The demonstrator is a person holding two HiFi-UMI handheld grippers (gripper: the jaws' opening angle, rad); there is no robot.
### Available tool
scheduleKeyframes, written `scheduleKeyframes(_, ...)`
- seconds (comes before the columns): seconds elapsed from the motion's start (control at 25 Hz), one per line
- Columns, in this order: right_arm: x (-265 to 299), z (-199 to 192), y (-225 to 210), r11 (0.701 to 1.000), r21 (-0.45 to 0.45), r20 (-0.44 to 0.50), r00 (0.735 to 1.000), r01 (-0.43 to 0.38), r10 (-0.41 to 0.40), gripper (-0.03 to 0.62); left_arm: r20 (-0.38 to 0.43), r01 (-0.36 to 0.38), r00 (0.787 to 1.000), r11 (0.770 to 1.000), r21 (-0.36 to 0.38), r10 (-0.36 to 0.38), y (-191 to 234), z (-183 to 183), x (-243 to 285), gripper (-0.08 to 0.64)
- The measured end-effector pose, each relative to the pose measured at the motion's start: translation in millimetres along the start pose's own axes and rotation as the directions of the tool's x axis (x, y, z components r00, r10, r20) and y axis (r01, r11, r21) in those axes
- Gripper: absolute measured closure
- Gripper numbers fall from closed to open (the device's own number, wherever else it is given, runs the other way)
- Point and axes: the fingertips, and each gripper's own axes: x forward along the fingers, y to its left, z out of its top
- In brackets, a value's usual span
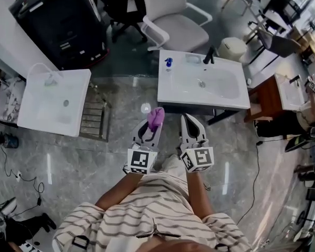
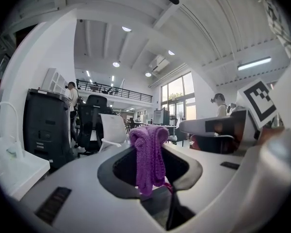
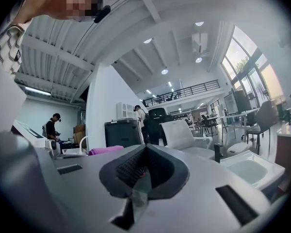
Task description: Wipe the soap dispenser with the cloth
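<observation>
The soap dispenser (image 1: 168, 63), a small clear bottle with a blue pump, stands on the far left corner of a white sink (image 1: 170, 91) ahead of me. My left gripper (image 1: 151, 127) is shut on a purple cloth (image 1: 156, 117), which hangs bunched between its jaws (image 2: 149, 154). It is held level, short of the sink's near edge. My right gripper (image 1: 189, 121) is beside it, shut with nothing between its jaws (image 3: 145, 152). In the right gripper view the cloth (image 3: 106, 150) shows at the left and the sink basin (image 3: 252, 171) at the right.
A black faucet (image 1: 209, 55) stands at the sink's back edge. A second white sink (image 1: 42, 114) and a wire rack (image 1: 94, 121) are to the left. Beyond are a white office chair (image 1: 173, 28), a black machine (image 1: 63, 28) and a round bin (image 1: 232, 47).
</observation>
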Motion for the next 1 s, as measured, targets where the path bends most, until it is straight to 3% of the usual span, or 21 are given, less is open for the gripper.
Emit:
scheduleKeyframes(0.32,69.2,-4.3,-59.7,1.000,0.020,0.014,1.000,-0.018,0.017,0.583,-0.018,0.021,1.000,0.999,0.033,-0.020,17.0,-6.1,84.0,0.442)
scheduleKeyframes(0.56,128.9,-6.9,-108.1,0.998,0.042,-0.022,0.998,-0.050,0.051,0.583,-0.046,-0.005,0.999,0.999,0.037,0.006,33.0,-2.2,157.1,0.442)
scheduleKeyframes(0.76,170.1,-11.5,-141.9,0.996,0.034,-0.060,0.994,-0.086,0.088,0.583,-0.073,-0.053,0.996,0.998,0.028,0.054,46.4,-0.9,205.7,0.442)
scheduleKeyframes(1.0,203.5,-43.2,-154.5,0.991,0.039,-0.127,0.984,-0.124,0.128,0.583,-0.113,-0.131,0.985,0.991,0.024,0.133,70.8,-13.0,231.6,0.442)
